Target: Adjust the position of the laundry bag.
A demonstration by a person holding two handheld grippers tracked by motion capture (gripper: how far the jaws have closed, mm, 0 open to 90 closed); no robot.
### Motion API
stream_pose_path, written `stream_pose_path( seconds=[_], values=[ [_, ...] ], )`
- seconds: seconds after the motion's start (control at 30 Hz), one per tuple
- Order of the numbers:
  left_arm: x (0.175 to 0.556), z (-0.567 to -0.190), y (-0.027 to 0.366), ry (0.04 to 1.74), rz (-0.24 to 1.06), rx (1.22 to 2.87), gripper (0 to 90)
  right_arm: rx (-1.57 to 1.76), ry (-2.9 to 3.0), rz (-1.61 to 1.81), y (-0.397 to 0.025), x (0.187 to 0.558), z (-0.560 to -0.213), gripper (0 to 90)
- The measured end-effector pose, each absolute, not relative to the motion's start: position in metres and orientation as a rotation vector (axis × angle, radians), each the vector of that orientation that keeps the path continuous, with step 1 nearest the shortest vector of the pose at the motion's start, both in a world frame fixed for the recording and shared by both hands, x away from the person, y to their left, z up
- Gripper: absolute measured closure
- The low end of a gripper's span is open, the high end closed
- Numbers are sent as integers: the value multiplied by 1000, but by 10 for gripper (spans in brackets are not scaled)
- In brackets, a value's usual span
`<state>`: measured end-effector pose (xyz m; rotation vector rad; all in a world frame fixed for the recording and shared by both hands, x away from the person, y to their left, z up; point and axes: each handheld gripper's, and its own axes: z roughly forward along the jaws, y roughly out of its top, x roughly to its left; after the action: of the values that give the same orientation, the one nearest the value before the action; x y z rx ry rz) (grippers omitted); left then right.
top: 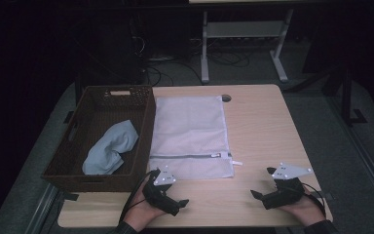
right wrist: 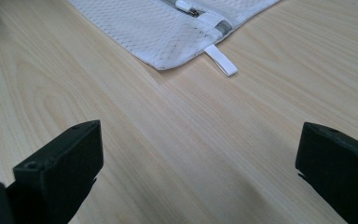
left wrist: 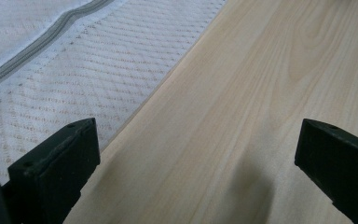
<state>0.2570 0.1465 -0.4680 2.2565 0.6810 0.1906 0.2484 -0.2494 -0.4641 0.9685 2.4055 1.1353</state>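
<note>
Two grippers, jaws wide apart, nothing held: left gripper lower centre-left, right gripper lower right of the high view. White mesh bag lies flat mid-frame on the bench, just above the left gripper, up-left of the right. Wicker basket with blue cloth touches its left edge. Bag's long axis runs top-to-bottom; zipper runs crosswise near its lower end, pull tab at right.

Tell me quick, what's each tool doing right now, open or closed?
Left tool: open, holding nothing, beside the mesh bag.
Right tool: open, holding nothing, over bare table.
</note>
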Motion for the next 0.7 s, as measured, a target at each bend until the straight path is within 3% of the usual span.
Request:
stream_pose_path(
  seconds=[0.7],
  values=[
    [266, -465, 141, 733, 155, 2222, 0, 947, 2422, 1193, -247, 248, -463, 2]
  ],
)
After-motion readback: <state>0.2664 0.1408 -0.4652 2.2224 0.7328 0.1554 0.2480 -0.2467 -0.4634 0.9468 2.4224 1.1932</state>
